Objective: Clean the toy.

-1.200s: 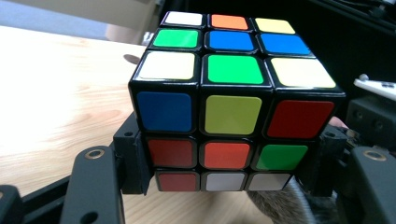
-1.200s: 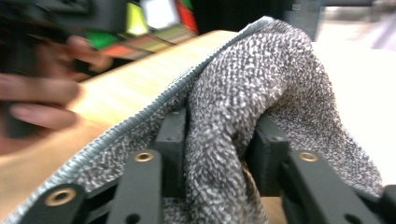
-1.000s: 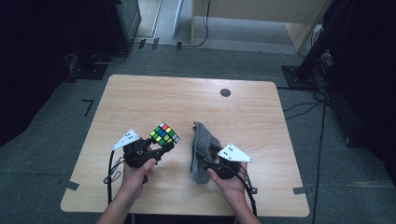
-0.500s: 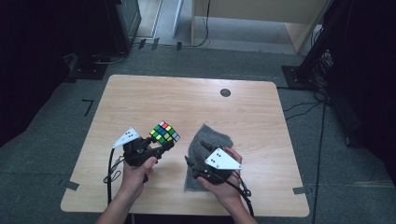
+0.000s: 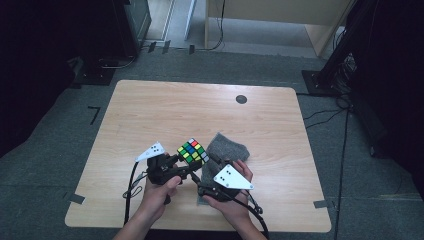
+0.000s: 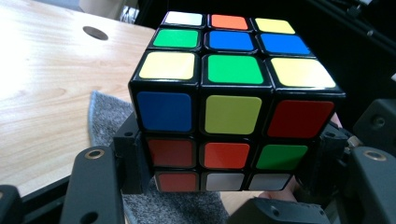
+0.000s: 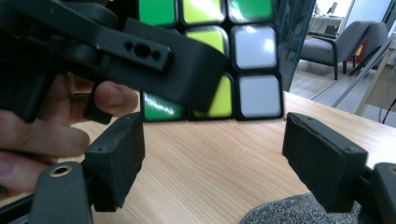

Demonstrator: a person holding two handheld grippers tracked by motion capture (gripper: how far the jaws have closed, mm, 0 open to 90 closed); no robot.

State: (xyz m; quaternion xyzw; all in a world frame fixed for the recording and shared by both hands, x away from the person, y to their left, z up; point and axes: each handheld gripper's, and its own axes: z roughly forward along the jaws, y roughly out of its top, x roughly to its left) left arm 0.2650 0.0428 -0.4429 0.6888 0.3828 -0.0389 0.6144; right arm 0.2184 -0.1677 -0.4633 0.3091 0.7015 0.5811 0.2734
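Left gripper (image 5: 192,161) is clamping the puzzle cube (image 5: 193,151) by its lower layer, jaws pressing on opposite sides; seen close in the left gripper view, the cube (image 6: 233,98) is sitting between both black jaws, top face showing white, orange, yellow, green, blue stickers, front face blue, yellow, red over red, orange, green. Cube is being held clear of the table (image 5: 165,115), approx. table centre toward the 6 o'clock edge in the high view, w/ its 4 o'clock corner just over the grey cloth (image 5: 225,147).

Right gripper (image 5: 205,172) is standing open; jaws have just been opening, nothing between them but bare tabletop. In the right gripper view its gap (image 7: 212,154) is facing the cube (image 7: 252,70), which is hanging above the wood at 12 o'clock, w/ the left gripper's black arm (image 7: 154,60) crossing it at 10 o'clock and the person's left hand (image 7: 42,135) at 9 o'clock.

Cloth is lying flat on the table, at 3 o'clock of the cube in the high view, partly under the right hand (image 5: 230,200); a corner of it is also showing at 5 o'clock in the right gripper view (image 7: 289,212) and beneath the cube in the left gripper view (image 6: 107,116).

Dark round grommet (image 5: 241,99) is sitting in the table at 1 o'clock from the cube, well apart. Cables are trailing from both grippers toward 6 o'clock.
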